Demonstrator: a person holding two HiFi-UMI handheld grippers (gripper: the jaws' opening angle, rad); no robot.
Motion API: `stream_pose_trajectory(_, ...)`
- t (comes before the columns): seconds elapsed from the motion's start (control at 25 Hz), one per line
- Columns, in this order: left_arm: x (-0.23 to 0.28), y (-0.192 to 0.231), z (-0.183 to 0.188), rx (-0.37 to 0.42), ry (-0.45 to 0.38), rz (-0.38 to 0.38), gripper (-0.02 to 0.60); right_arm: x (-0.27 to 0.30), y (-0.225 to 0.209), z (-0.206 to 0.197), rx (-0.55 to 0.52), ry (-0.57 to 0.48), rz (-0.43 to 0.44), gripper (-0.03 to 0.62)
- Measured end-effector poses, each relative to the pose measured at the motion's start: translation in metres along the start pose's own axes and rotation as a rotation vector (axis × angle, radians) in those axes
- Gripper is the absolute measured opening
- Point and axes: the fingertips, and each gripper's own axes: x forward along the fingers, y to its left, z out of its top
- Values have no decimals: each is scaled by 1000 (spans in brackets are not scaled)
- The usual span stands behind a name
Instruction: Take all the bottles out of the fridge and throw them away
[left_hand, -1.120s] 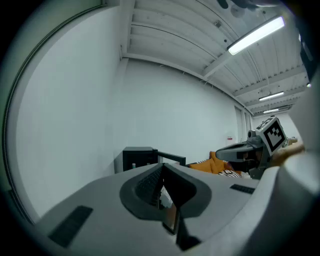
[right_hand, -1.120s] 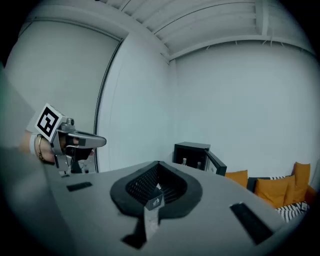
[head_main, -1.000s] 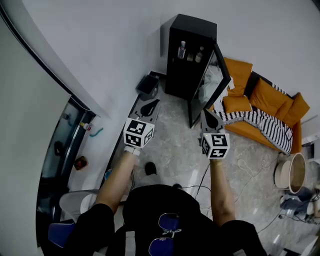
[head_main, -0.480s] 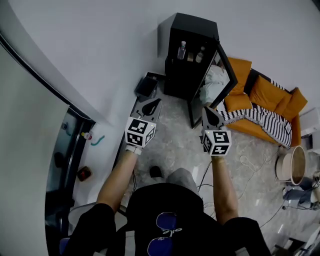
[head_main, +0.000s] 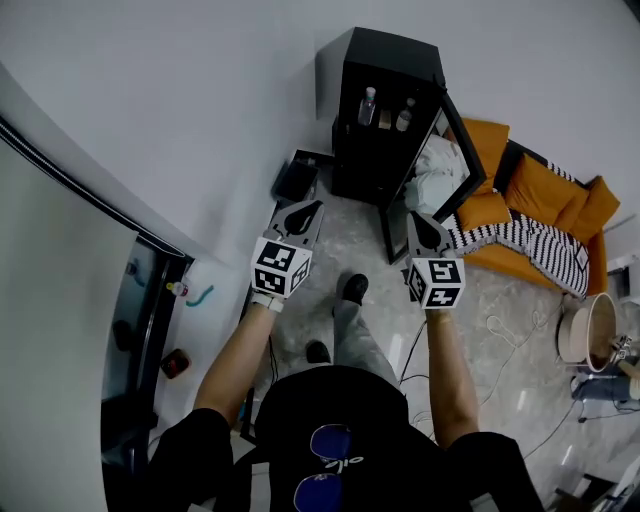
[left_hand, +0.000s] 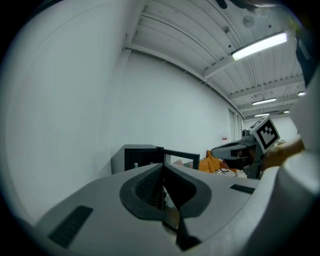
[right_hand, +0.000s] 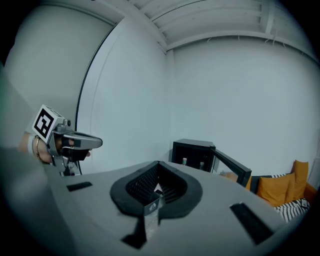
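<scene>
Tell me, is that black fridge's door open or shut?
Open. The fridge has its glass door swung out toward the orange sofa, and bottles stand in plain view on a shelf inside.

path: pale marble floor (head_main: 352, 232) is open straight ahead to the black mini fridge (head_main: 385, 150) | front: fridge mouth wide open, small bottles (head_main: 368, 105) on the shelf reachable head-on | right: glass fridge door (head_main: 425, 185) swung out, orange sofa (head_main: 545, 185) close behind it, so tight there | left: black open-top box (head_main: 296, 178) on the floor between fridge and white wall (head_main: 200, 120)
</scene>
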Motion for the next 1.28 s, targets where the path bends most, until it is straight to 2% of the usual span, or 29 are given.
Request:
stream_pose_trajectory(0.24,49,39,5,12,14,-7,5,59,-27,12,15,-11,-4,7)
stream_pose_trajectory(0.56,145,84,14,14,38,-39,5,147,-84,23,40,5,-15,6)
stream_pose_trajectory(0.96,253,122,31,1,47,-47,5,236,-157,34,62,33,-2,7)
stream_pose_trajectory(1.28,308,144,33,7,62,-25,5,288,-196,34,72,40,24,6)
